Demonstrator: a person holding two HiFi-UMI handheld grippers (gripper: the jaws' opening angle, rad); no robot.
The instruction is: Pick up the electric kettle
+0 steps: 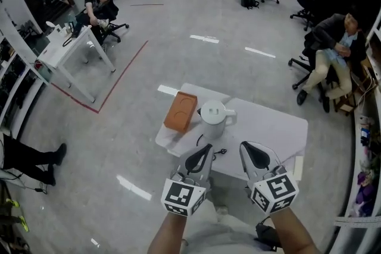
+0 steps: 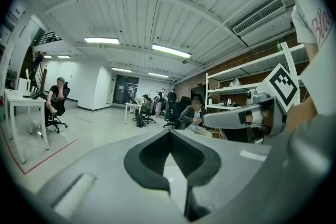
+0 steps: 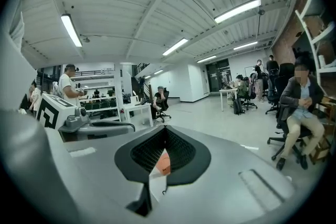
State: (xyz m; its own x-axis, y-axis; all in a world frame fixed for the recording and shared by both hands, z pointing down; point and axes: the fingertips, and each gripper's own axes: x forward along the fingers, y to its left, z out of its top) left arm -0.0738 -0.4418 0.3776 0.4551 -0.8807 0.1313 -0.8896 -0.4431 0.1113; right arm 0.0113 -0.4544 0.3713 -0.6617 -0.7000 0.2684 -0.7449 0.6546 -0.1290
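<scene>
Left gripper, right gripper, jaws together; beyond, upright kettle, handle rightward.

My left tongs, right tongs: grey shells, black teardrop pads. Marker cubes at six o'clock: white, black squares.

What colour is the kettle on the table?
The kettle is white; the head view shows it best.
</scene>
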